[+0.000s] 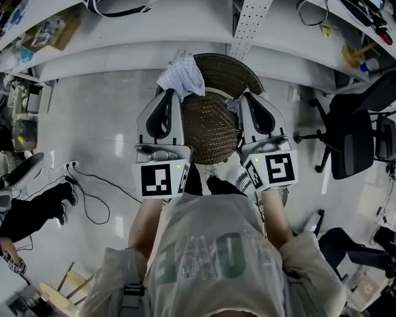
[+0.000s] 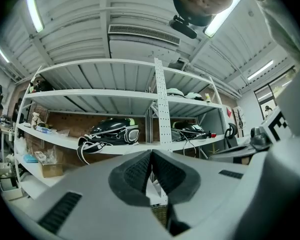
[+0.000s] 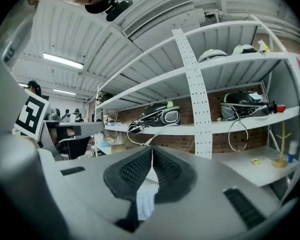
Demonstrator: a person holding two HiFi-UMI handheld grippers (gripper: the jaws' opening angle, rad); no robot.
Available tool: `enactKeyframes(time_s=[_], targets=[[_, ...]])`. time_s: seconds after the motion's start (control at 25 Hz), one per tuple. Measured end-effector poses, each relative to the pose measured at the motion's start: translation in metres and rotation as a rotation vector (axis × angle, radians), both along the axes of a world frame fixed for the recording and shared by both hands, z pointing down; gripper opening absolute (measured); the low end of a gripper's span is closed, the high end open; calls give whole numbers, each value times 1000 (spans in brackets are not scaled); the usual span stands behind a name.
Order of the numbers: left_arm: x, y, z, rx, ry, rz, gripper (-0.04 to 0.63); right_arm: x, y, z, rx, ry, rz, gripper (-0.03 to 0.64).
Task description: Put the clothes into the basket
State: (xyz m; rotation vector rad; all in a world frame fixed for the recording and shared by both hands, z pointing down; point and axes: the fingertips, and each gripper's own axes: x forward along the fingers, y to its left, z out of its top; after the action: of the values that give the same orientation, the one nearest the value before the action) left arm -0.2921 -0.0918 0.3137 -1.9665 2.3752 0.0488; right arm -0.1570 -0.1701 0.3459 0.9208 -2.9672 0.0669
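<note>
basket (image 1: 211, 134), round, dark brown woven wicker, sits in front of the person's chest, between the two grippers in the head view. behind it runs long white metal shelving (image 1: 185, 18) with a perforated upright, and the basket's far rim reaches under the front edge of the lowest shelf. pale glossy floor (image 1: 99, 131) spreads out to the left, and a black office chair (image 1: 353, 140) stands well apart on the right.

left gripper (image 1: 166, 96), grey with black pads, lies level along the basket's left side. in its own view (image 2: 151, 156) the pads meet in a thin line, with wicker weave showing below them. right gripper (image 1: 243, 98) lies along the basket's right side, its pads (image 3: 152, 154) also pressed together. whether either one pinches anything cannot be told.

crumpled white cloth with a fine blue pattern (image 1: 183, 76) is bunched at the basket's far left rim, just beyond the left gripper's tip. pale fabric (image 3: 145, 201) also shows beneath the right gripper's closed pads. a black and white helmet (image 2: 112, 130) rests on a shelf ahead.
</note>
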Motion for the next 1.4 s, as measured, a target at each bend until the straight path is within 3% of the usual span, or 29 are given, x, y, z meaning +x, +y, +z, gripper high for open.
enactKeyframes(time_s=[0.2,0.48,0.84,1.16,1.2,1.24,1.28,1.4], targets=[[-20,-20,1,16,19,24,18,-20,-2,-11,54,-6,-13,21],[-46,-40,-12,37,-13,42,18,-44,-21,-19,32,-36,18,21],[-63,-55,-3,24,6,30,18,-79,-28,-13,42,-24,-54,21],[-86,-68,13,-8,20,12,18,-124,-45,18,-43,-2,-175,26],[-90,-71,15,-9,20,10,18,-130,-49,26,-71,1,-182,54],[-95,-74,18,-10,20,7,18,-137,-54,35,-109,4,-183,201],[-99,-78,21,-9,19,4,18,-144,-60,46,-149,8,-179,270],[-113,-89,28,3,20,-13,18,-162,-72,79,-218,52,-171,285]])
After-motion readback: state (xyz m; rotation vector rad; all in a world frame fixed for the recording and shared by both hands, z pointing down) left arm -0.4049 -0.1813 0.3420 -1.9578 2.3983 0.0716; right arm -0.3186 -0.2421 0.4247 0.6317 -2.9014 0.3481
